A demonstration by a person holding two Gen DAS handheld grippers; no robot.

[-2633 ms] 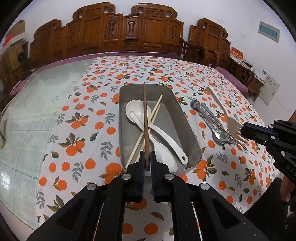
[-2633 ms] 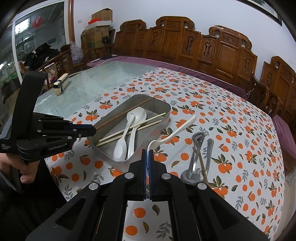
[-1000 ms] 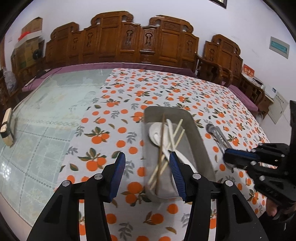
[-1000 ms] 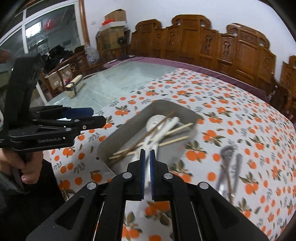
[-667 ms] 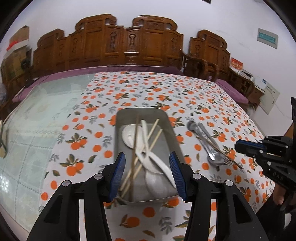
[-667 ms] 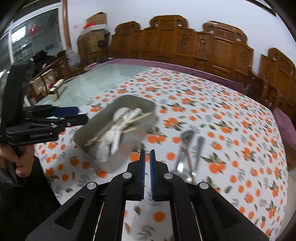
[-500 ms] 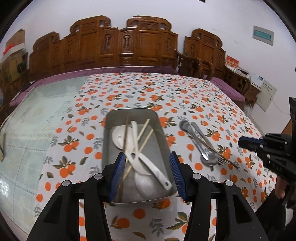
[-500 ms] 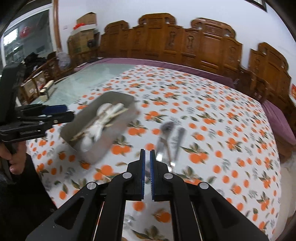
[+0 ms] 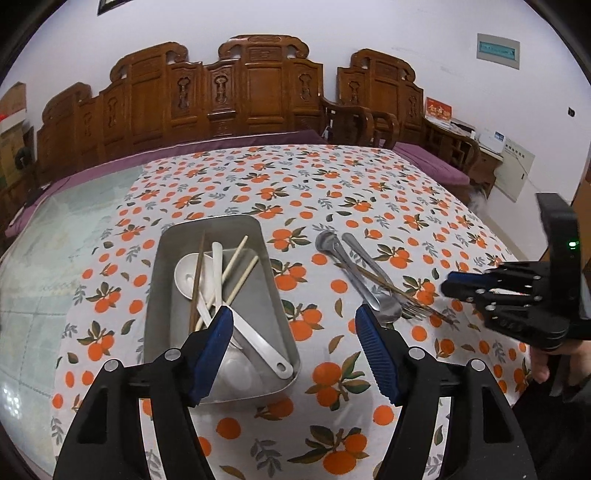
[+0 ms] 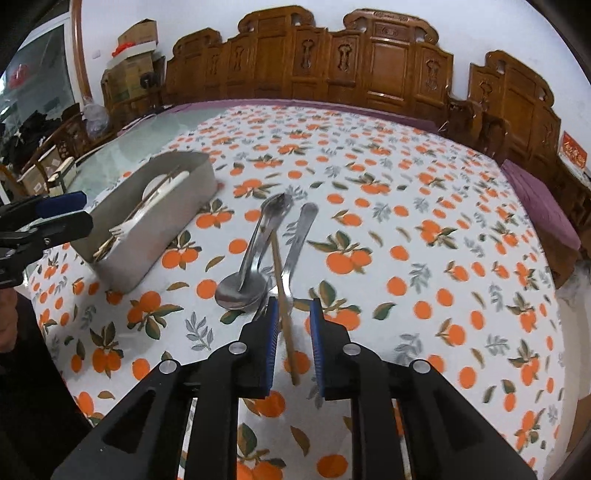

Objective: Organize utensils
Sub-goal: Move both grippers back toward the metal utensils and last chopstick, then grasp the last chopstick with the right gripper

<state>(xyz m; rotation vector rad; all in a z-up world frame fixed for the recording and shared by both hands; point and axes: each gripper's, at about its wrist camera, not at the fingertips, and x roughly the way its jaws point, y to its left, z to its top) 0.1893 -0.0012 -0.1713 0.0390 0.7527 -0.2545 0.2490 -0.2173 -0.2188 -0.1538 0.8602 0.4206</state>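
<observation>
Where oranges pattern it, tablecloth (image 9: 369, 206).

Carved wooden chairs (image 9: 258, 88) line a white wall (image 9: 424, 33) behind a worktop (image 9: 332, 177) draped in orange-print cloth.

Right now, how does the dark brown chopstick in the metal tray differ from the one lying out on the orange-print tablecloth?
The dark brown chopstick in the grey metal tray lies among white spoons and pale chopsticks; the dark brown chopstick on the tablecloth lies across steel spoons and a fork.

The tray one is clear of both grippers; the tablecloth one sits between the opening jaws of the right gripper, untouched.

Both are slim, dark and wooden-looking.
</observation>
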